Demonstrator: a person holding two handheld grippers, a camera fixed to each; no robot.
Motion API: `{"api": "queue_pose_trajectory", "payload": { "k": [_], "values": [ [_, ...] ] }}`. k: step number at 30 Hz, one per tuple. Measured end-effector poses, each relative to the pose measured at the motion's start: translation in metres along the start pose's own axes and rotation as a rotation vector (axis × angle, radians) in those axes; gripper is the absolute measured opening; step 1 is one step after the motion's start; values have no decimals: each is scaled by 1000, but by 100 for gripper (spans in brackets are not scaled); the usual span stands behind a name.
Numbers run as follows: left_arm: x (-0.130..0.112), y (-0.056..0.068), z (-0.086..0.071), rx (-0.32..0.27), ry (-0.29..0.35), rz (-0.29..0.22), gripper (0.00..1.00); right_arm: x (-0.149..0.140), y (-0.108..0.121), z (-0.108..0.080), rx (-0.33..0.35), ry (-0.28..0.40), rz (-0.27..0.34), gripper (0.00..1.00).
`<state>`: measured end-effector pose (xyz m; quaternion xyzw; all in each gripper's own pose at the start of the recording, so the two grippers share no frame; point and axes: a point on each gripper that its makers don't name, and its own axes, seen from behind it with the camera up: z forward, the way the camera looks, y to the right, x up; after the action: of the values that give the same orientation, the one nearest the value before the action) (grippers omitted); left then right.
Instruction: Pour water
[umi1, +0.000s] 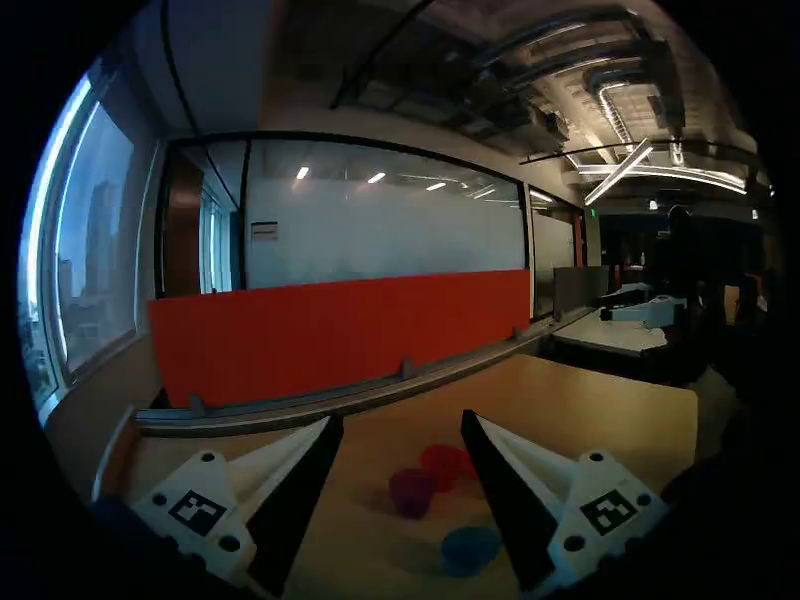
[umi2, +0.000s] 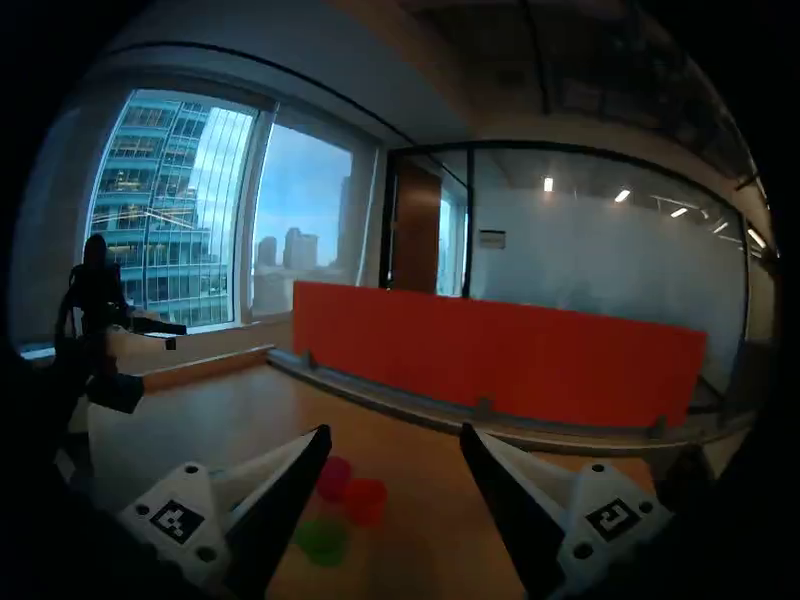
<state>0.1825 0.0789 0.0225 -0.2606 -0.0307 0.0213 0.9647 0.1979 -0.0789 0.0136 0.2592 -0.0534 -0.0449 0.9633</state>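
We see our left gripper (umi1: 400, 420) spread wide and empty over the table (umi1: 600, 400), maroon cup (umi1: 411, 492), red cup (umi1: 443, 463) and blue cup (umi1: 470, 550) standing close together between its fingers, our right gripper (umi2: 395, 430) likewise parted, holding nothing, green cup (umi2: 322, 540) on the table ahead of it

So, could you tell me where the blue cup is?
In the left gripper view, the blue cup sits on the table nearest the camera, just right of the maroon cup.
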Motion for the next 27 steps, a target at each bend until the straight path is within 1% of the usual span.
{"api": "queue_pose_trajectory", "payload": {
  "k": [3, 9, 12, 18, 27],
  "values": [
    [-9, 4, 0, -14, -14, -1, 87, -8, -4, 1, 12, -14, -18, 100],
    [-26, 5, 1, -23, -35, -26, 87, -23, -12, 3, 43, -44, -43, 100],
    [-35, 6, 0, -28, -47, -33, 87, -29, -16, 5, 57, -54, -41, 100],
    [-58, 9, 1, -41, -78, -28, 87, -47, -23, 9, 83, -84, -38, 100],
    [-94, 14, 0, -54, -127, -28, 87, -78, -28, 15, 102, -138, -53, 100]
  ]
}}
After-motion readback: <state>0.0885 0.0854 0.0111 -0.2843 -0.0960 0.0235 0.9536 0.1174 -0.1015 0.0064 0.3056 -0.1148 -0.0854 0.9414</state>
